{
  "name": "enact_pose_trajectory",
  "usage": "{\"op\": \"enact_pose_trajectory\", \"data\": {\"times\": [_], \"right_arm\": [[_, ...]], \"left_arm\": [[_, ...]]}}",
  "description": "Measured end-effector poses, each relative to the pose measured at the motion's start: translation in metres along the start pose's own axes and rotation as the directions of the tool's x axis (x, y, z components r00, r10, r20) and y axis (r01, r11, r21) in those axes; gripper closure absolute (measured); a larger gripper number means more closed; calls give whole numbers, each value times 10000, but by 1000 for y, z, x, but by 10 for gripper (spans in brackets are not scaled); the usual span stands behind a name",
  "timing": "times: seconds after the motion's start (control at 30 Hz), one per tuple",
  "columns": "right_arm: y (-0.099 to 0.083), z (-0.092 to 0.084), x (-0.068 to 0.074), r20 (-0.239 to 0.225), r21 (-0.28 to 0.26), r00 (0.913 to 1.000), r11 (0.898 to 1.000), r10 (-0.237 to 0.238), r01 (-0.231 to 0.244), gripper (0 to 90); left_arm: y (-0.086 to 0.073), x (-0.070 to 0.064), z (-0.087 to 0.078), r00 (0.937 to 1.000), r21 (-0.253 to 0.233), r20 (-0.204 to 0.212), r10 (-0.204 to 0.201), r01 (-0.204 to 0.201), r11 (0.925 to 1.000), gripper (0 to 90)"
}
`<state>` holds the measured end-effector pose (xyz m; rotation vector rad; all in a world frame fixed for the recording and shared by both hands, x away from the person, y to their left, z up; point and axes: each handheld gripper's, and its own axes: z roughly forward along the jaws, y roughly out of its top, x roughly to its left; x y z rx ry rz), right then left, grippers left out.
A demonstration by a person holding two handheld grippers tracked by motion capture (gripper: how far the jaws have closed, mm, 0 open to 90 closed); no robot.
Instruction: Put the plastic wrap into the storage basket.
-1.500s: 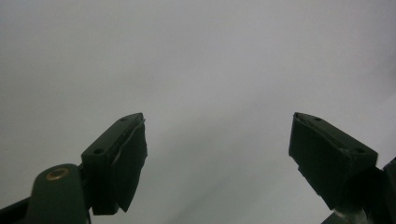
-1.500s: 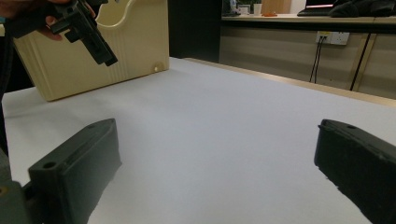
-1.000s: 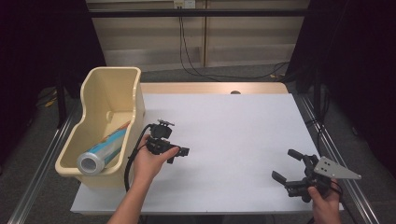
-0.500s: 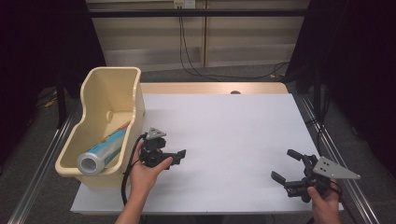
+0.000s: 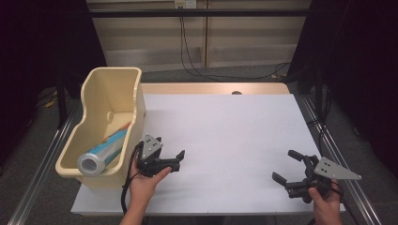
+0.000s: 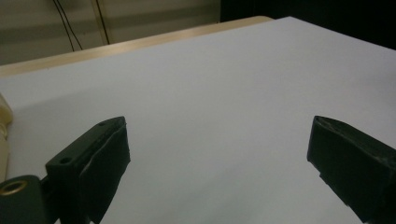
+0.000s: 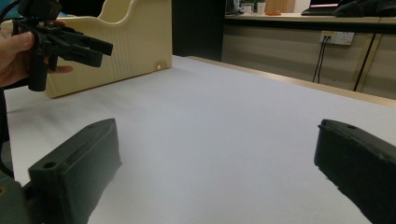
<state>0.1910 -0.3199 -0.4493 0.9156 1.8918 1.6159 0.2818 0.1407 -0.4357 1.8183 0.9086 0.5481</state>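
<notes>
Left gripper (image 5: 170, 157) and right gripper (image 5: 290, 171), jaws spread, nothing between them, above the bench (image 5: 225, 126); a roll (image 5: 101, 152), apparently foil, lies in the bin (image 5: 119, 79) beside the left gripper.

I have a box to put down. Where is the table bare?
The white table is bare between the left tongs and right tongs, and back to the far edge. It is crowded only at the left, around the cream bin.

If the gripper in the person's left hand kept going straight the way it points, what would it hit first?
Probably nothing: the left gripper, jaws open, points across bare white table, away from the cream bin. Depth is hard to judge.
</notes>
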Motion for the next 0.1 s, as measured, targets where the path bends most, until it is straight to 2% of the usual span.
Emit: {"op": "enact_pose_trajectory", "data": {"times": [0.1], "right_arm": [[0, 1, 0, -20, 3, 10000, 10000, -6, 6, 1]], "left_arm": [[-2, 1, 0, 9999, -51, 34, -116, 116, 9999, 41]]}}
